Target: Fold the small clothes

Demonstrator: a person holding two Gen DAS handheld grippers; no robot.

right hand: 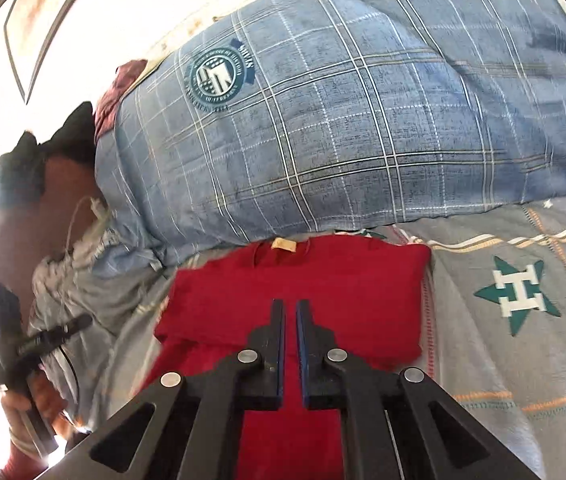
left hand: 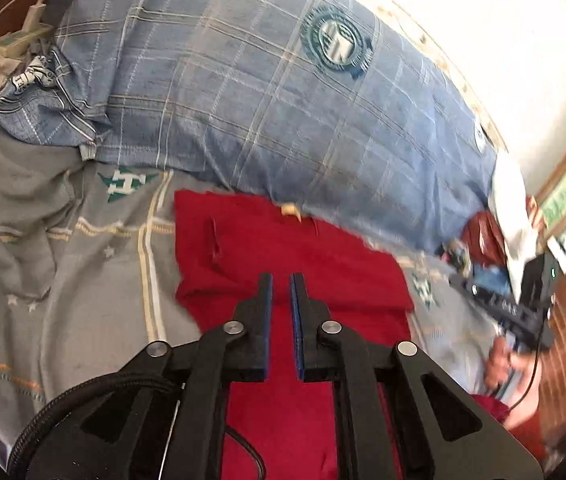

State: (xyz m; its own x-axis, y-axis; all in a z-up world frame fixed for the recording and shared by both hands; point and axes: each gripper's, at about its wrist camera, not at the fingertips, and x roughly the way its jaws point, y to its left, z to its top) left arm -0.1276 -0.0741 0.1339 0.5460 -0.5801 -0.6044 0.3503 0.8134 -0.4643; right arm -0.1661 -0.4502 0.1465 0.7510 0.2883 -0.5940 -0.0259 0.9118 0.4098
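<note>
Nearest lens, left gripper (left hand: pixel 281 280) and right gripper (right hand: pixel 290 306): jaws narrowly apart, holding nothing, above red garment (left hand: pixel 283 256); garment flat, partly folded on grey bedsheet (right hand: pixel 523 360); soft, light, limp, pinch edge or corner; beyond, blue plaid pillow (left hand: pixel 243 80)

Shirt on the bed, pillow behind it

The folded shirt (right hand: pixel 295 280) lies flat on the bedsheet (right hand: pixel 503 360), its neck label toward the pillow (right hand: pixel 323 128), which sits just behind it and seems to overlap its far edge. Both grippers (left hand: pixel 281 280) (right hand: pixel 290 308) hover above the shirt's near part, side by side.
</note>
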